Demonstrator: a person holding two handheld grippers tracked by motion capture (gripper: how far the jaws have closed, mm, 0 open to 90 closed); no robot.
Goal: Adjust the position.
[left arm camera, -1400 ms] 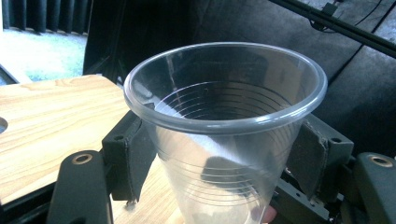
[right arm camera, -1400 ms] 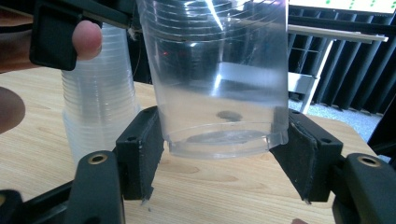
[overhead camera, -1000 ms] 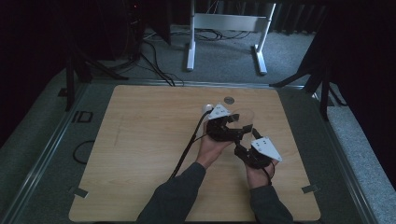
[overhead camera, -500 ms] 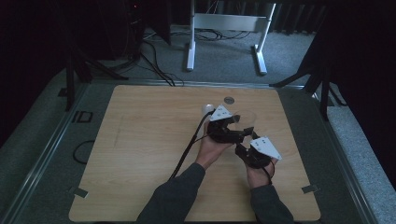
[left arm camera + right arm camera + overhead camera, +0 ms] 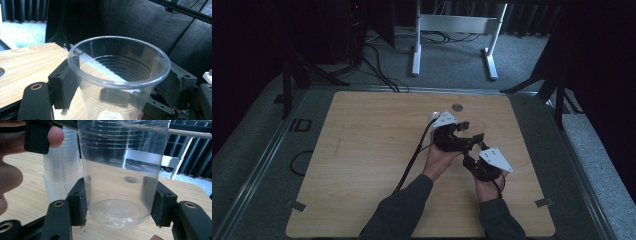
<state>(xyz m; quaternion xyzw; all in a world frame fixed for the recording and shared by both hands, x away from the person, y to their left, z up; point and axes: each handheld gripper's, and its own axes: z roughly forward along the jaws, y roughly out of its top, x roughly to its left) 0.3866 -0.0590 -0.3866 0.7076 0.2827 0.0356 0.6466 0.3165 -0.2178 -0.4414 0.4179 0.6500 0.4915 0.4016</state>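
A clear plastic cup stands upright between both grippers over the right half of the wooden table. My right gripper is shut on the cup near its base, a pad pressed to each side. My left gripper reaches around the cup just below its rim. Its jaws have just been opening, and the pads now sit beside the round, unsqueezed wall. In the high view the left gripper is just beyond the right gripper, and the cup is faint.
A stack of clear cups stands on the table just behind the held cup, by the person's fingers. A round hole lies near the table's far edge. A white metal stand is on the floor beyond.
Both hands have kept their place. The left gripper's jaws look slightly wider apart around the cup than before.
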